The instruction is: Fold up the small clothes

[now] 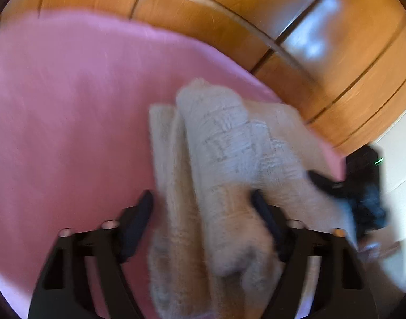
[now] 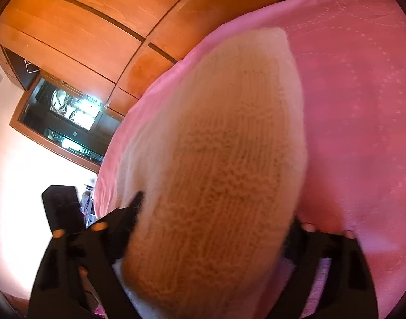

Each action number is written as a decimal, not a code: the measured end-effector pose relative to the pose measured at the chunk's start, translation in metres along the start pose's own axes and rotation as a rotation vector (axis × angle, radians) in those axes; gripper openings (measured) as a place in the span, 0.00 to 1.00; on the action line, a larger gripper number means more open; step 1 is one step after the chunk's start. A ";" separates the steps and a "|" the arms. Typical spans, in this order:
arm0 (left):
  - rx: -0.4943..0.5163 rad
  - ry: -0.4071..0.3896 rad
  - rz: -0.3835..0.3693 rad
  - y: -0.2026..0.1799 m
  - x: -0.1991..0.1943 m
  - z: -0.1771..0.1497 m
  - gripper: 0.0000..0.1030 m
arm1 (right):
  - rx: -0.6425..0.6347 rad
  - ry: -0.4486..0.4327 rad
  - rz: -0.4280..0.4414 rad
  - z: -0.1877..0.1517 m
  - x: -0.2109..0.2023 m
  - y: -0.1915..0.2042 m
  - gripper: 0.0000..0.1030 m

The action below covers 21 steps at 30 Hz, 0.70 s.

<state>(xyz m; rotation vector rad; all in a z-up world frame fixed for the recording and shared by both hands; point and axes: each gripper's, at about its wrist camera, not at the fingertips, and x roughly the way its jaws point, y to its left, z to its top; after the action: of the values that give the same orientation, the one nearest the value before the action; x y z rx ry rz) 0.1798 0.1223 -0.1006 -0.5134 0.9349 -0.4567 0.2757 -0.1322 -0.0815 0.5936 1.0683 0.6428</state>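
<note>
A cream knitted garment [image 1: 224, 164] lies bunched and partly folded near the right edge of a pink bed sheet [image 1: 70, 106]. My left gripper [image 1: 203, 204] is open, its black fingers [image 1: 139, 212] wide apart on either side of the garment's near end. In the right wrist view the same knit [image 2: 216, 159] fills the space between my right gripper's fingers [image 2: 131, 207]; the right gripper [image 2: 216, 212] stands wide with the knit draped over it, its right fingertip hidden. The right gripper also shows in the left wrist view [image 1: 362, 186] at the garment's right edge.
A wooden wardrobe [image 1: 282, 26] stands behind the bed. A white wall [image 2: 30, 159] and a dark shelf unit with bright items [image 2: 70, 117] lie past the bed's edge. The pink sheet [image 2: 362, 106] stretches wide to the right.
</note>
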 end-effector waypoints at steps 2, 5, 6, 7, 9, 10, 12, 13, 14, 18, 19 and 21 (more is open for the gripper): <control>-0.035 -0.002 -0.066 0.008 -0.001 -0.001 0.45 | -0.013 -0.015 -0.003 -0.001 -0.005 0.008 0.62; -0.062 -0.013 -0.134 0.007 -0.007 -0.003 0.35 | -0.044 -0.045 -0.008 -0.006 -0.020 0.024 0.53; -0.058 -0.020 -0.149 0.003 -0.010 -0.003 0.34 | -0.055 -0.062 -0.005 -0.009 -0.027 0.030 0.52; -0.045 -0.026 -0.168 -0.004 -0.013 -0.004 0.33 | -0.066 -0.078 -0.002 -0.012 -0.035 0.035 0.51; -0.024 -0.025 -0.200 -0.019 -0.015 -0.004 0.32 | -0.082 -0.119 0.000 -0.019 -0.055 0.041 0.50; -0.005 -0.020 -0.223 -0.032 -0.013 -0.003 0.32 | -0.082 -0.144 -0.002 -0.023 -0.067 0.042 0.50; 0.031 -0.009 -0.253 -0.054 -0.008 -0.002 0.32 | -0.079 -0.201 -0.015 -0.031 -0.098 0.038 0.49; 0.056 0.003 -0.276 -0.071 -0.001 -0.002 0.32 | -0.077 -0.231 -0.028 -0.034 -0.114 0.034 0.49; 0.084 0.017 -0.299 -0.091 0.007 -0.001 0.32 | -0.073 -0.261 -0.043 -0.036 -0.130 0.029 0.49; 0.196 0.077 -0.346 -0.164 0.046 -0.002 0.32 | -0.019 -0.377 -0.125 -0.051 -0.195 -0.004 0.49; 0.220 0.096 -0.348 -0.181 0.058 -0.004 0.32 | -0.003 -0.394 -0.149 -0.056 -0.205 -0.013 0.49; 0.268 0.134 -0.328 -0.209 0.084 -0.007 0.32 | 0.055 -0.432 -0.227 -0.069 -0.228 -0.042 0.50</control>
<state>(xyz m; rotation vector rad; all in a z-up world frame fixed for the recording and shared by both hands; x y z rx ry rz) 0.1862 -0.0926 -0.0322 -0.3949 0.9022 -0.9095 0.1431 -0.3168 -0.0001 0.6141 0.7341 0.2687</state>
